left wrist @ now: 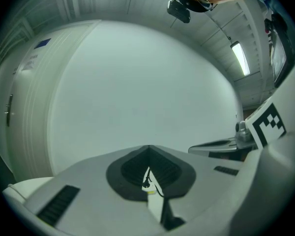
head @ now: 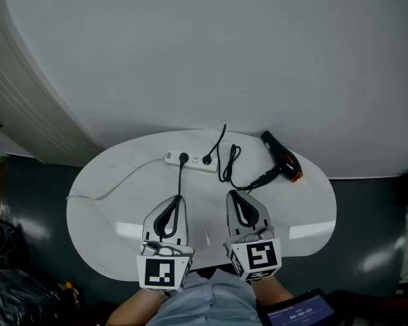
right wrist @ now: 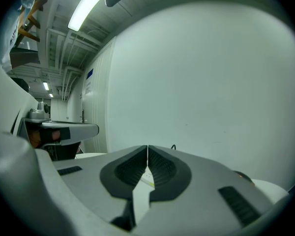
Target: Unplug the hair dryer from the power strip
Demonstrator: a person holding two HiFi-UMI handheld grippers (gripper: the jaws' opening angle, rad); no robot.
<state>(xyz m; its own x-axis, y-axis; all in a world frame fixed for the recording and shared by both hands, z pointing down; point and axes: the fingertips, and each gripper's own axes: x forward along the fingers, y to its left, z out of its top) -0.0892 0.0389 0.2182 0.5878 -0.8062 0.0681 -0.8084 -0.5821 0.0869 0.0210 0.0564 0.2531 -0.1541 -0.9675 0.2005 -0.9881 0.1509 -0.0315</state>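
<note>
Left gripper view shows the left gripper (left wrist: 148,152) with its jaws together at the tips and nothing clamped; through the slit below the tips a black plug (left wrist: 145,184) is visible farther ahead. The right gripper (right wrist: 147,150) has its jaws together too and holds nothing. From the head view, both grippers hover side by side over the near part of a white oval table (head: 122,212). Straight ahead of them, between their tips and the far edge, lies the white power strip (head: 194,160) with that black plug and a second plug (head: 207,160) seated in it. A dark cord (head: 180,178) runs from the first plug back toward the left gripper's tips. Ahead and to the right of the right gripper, well apart from it, lies the black hair dryer (head: 281,155), its looped cable (head: 229,165) lying between it and the strip.
</note>
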